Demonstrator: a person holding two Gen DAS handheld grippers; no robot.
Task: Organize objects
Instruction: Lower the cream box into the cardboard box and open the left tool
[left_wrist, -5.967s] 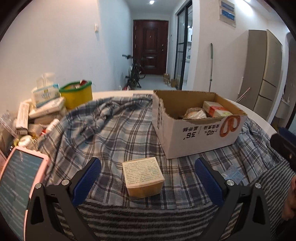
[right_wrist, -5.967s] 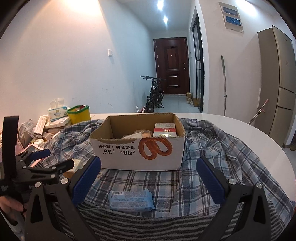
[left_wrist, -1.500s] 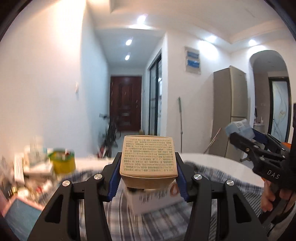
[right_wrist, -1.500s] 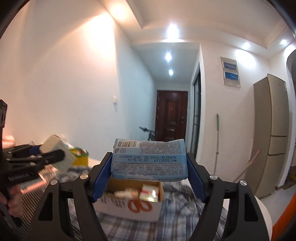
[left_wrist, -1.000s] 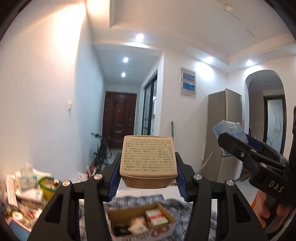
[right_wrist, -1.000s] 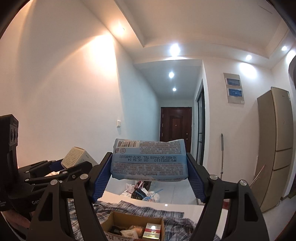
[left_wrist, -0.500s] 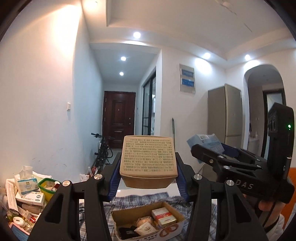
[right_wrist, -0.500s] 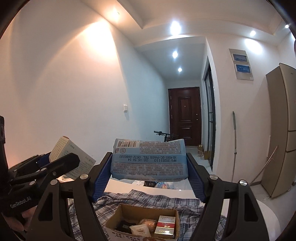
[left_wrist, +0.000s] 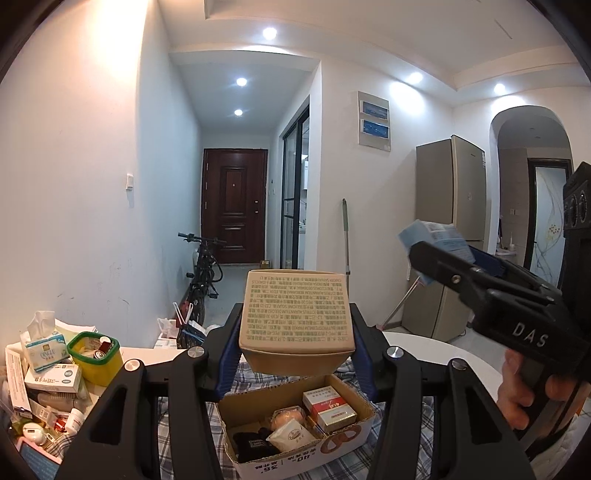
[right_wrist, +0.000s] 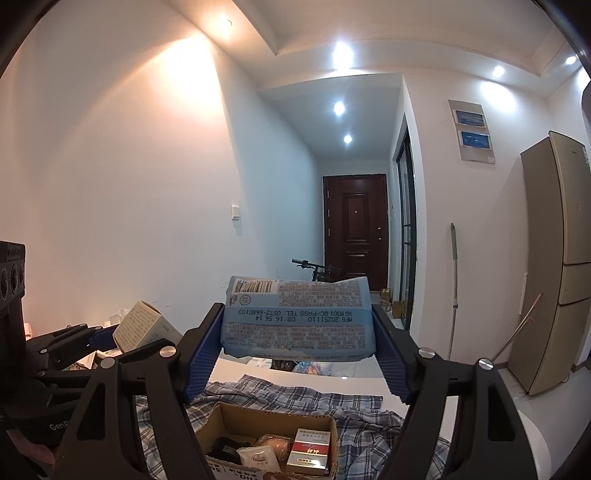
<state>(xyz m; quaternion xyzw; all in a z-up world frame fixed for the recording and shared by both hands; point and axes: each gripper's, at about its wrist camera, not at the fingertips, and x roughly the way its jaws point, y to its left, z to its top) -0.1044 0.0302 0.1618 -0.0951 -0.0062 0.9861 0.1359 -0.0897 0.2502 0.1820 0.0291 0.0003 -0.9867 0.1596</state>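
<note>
The left gripper (left_wrist: 295, 354) has its jaws pinching a tan carton (left_wrist: 295, 314) by its sides, its top covered in small print too fine to read, held in the air just above the open cardboard box (left_wrist: 295, 424). The right gripper (right_wrist: 297, 363) has its jaws pinching a pale blue wipes pack (right_wrist: 297, 321) by its ends; upside down on it I can read "MFG:20251110 08:16:56 14" and "TEL:0572-6680103", with a barcode at one corner. From the left camera the right gripper's body shows the letters "DAS", gripped by a hand (left_wrist: 528, 391). The box sits on a plaid cloth (right_wrist: 295, 398) over the white tabletop (left_wrist: 443, 350), and its front wall is printed with "36" and "40". Inside lie a red-and-white packet (left_wrist: 328, 406), a white sachet (left_wrist: 291, 435), something round and tan, and a dark item. To the left stands clutter: a tissue box (left_wrist: 44, 347) and a yellow tub with a green rim (left_wrist: 96, 354). The air above the box is open, and both gripped things hang close side by side over it. Compared with half a second ago, the box sits a little larger and higher in the left camera's picture, and both grippers have come lower.
</note>
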